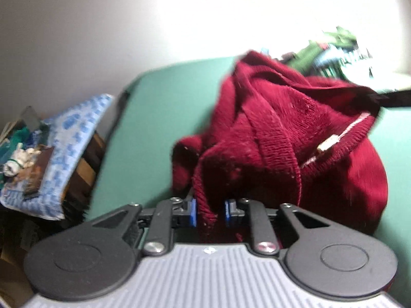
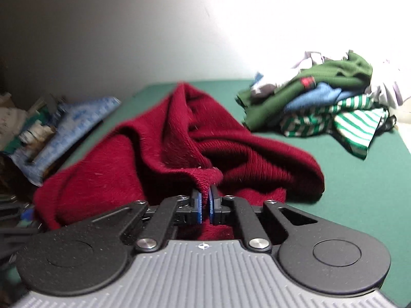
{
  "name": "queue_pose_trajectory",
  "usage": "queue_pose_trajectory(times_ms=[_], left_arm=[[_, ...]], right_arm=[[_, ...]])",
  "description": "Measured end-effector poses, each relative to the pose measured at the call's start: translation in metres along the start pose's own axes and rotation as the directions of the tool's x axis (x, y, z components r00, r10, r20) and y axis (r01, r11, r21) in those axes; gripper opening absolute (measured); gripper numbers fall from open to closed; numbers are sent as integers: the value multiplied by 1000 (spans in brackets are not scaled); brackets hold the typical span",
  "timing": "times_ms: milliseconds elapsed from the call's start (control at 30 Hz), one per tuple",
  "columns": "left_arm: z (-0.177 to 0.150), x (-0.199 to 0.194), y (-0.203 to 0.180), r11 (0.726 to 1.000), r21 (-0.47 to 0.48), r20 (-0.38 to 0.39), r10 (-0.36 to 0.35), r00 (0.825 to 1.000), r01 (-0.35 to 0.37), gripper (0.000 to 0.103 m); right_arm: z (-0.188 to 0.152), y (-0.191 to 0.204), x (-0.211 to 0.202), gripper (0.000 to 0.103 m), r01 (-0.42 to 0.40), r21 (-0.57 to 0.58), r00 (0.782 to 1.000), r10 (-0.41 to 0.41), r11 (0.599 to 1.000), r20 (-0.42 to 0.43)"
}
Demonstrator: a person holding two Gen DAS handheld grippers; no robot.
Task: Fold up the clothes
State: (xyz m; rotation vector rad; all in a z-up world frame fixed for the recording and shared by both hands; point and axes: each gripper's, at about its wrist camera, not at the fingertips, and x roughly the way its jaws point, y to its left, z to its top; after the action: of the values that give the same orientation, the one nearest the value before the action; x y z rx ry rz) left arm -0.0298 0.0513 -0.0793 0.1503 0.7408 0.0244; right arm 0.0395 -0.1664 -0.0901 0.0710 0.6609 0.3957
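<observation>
A: Start on your left; the left gripper (image 1: 208, 211) has its jaws nearly closed around a ribbed edge of the red sweater (image 1: 282, 133), but there looks to be a sliver of gap beside the right pad (image 1: 229, 211); I cannot tell whether that grip is firm.

B: So squeeze before I lift?

A: I would; a thick knit hem slips out easily; take it deep between the pads, not at the tips.

B: And the middle?

A: The sweater sits bunched in a heap on the green surface (image 1: 164, 107), so no fold is possible yet; you probably need to pull both held points apart and let the body hang flat first.

B: The right side?

A: The right gripper (image 2: 204, 206) has its jaws pinched tight on a fold of the sweater's (image 2: 164, 154) edge; that hold looks sound; keep it level with the left one as you spread.

B: Anything to avoid?

A: The pile of clothes (image 2: 323, 105) at the far right; spread away from it.
</observation>
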Motion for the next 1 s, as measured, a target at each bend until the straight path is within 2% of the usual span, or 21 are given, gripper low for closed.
queue_pose_trajectory(times_ms=[167,267,400,467,600,667,700,733,767,800,833,867,933,1000], left_arm=[[22,-37,24,1000,-13,104,-14,994,15,19],[26,-59,36,999,10,137,-53,989,52,19],[13,-66,51,995,28,91,-102,991,100,23],[-2,-49,52,995,16,15,-99,995,99,25],[-38,-6,39,997,5,-136,-71,988,72,26],[-48,-3,32,998,29,-142,-56,988,61,32],[-53,-2,28,998,42,-145,-49,988,55,41],[-58,-1,25,997,54,-148,-41,988,50,47],[-63,0,21,997,66,-150,-34,988,44,62],[-68,1,18,996,77,-151,-28,988,40,72],[-70,-2,18,996,81,-143,-29,989,41,74],[-72,-4,18,996,83,-136,-32,990,44,76],[-74,-2,20,996,73,-151,-48,987,59,76],[-77,2,20,996,64,-161,-47,986,58,78]], right_arm=[[3,14,-57,5,-125,-58,991,127,990,32],[-4,30,-88,5,-227,-109,973,229,968,3],[-23,55,-107,5,-347,-171,937,334,922,-102],[-35,62,-104,6,-373,-188,925,348,909,-153],[-51,64,-76,6,-343,-169,922,297,924,-249],[-52,64,-65,13,-331,-162,917,276,930,-289],[-50,63,-64,14,-333,-153,912,276,930,-304],[-47,61,-64,19,-337,-139,909,283,931,-306],[-41,56,-66,29,-338,-116,911,294,934,-291],[-35,49,-67,36,-331,-88,918,299,939,-261],[-28,42,-68,47,-325,-59,924,303,944,-232],[-22,35,-68,52,-319,-30,930,306,947,-202],[-14,17,-67,52,-273,28,951,275,962,-144],[-9,2,-51,52,-193,68,974,199,979,-108]])
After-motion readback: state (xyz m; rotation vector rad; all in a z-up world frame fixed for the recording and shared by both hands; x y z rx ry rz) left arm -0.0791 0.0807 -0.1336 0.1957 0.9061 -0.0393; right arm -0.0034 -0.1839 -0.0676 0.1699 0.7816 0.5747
